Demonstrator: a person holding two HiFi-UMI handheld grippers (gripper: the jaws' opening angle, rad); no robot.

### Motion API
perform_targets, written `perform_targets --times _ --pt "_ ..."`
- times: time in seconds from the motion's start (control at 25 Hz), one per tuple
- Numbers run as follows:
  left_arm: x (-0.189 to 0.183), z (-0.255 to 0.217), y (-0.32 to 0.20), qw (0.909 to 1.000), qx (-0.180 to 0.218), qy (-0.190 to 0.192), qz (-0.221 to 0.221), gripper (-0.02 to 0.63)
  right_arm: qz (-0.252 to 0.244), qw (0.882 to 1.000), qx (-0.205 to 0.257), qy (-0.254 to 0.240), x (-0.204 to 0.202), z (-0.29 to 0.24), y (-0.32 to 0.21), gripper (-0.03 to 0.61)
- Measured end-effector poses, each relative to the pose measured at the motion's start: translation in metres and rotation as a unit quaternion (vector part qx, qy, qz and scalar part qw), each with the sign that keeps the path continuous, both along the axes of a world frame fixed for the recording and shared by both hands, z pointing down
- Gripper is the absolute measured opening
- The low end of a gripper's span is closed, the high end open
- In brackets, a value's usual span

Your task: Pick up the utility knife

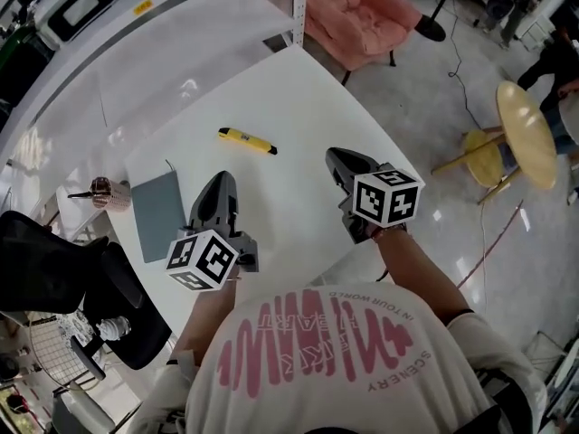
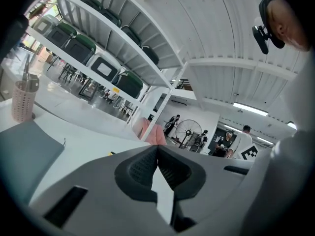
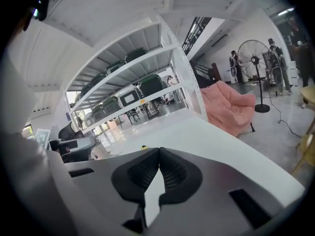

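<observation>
A yellow utility knife (image 1: 246, 140) lies flat on the white table (image 1: 298, 98), toward its far side. My left gripper (image 1: 219, 183) hovers over the near left part of the table, its jaws shut and empty, tips meeting (image 2: 157, 146). My right gripper (image 1: 336, 158) is at the near right, also shut on nothing (image 3: 158, 150). Both point toward the knife but stay well short of it. Only a yellow sliver of the knife (image 3: 143, 147) peeks above the right jaws; a similar sliver (image 2: 112, 153) shows by the left jaws.
A grey notebook (image 1: 159, 213) lies left of my left gripper. A pink mesh pen cup (image 1: 114, 193) stands at the table's left edge. A black office chair (image 1: 63, 278) is at the lower left, a pink armchair (image 1: 362, 12) beyond the far corner, yellow stools (image 1: 525, 134) at right.
</observation>
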State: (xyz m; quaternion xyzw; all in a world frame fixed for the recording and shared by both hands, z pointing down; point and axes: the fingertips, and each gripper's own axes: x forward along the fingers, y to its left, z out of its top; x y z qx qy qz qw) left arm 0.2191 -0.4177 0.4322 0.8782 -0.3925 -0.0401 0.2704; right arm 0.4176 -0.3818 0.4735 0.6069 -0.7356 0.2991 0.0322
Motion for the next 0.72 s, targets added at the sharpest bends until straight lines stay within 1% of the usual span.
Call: perform_targets --times 0.16,0.32,0.48,0.72 --pt "-0.001 0.016 -0.017 0.9998 -0.018 -0.007 -0.008 0.025 -0.036 0.999 -0.025 0.020 -0.010 0.018 -0.035 0.015" --pt "-0.008 0.026 -0.030 0.9992 -0.031 -0.011 -0.022 0.025 -0.076 0.995 -0.048 0.038 -0.026 0.035 -0.062 0.015" --pt "-0.025 0.036 -0.041 0.9983 -0.038 -0.021 -0.039 0.025 -0.102 0.993 -0.064 0.020 -0.045 0.049 -0.088 0.015" --pt "-0.057 0.048 -0.047 0.9953 -0.056 -0.024 -0.075 0.025 -0.131 0.987 -0.091 -0.003 -0.072 0.067 -0.120 0.015"
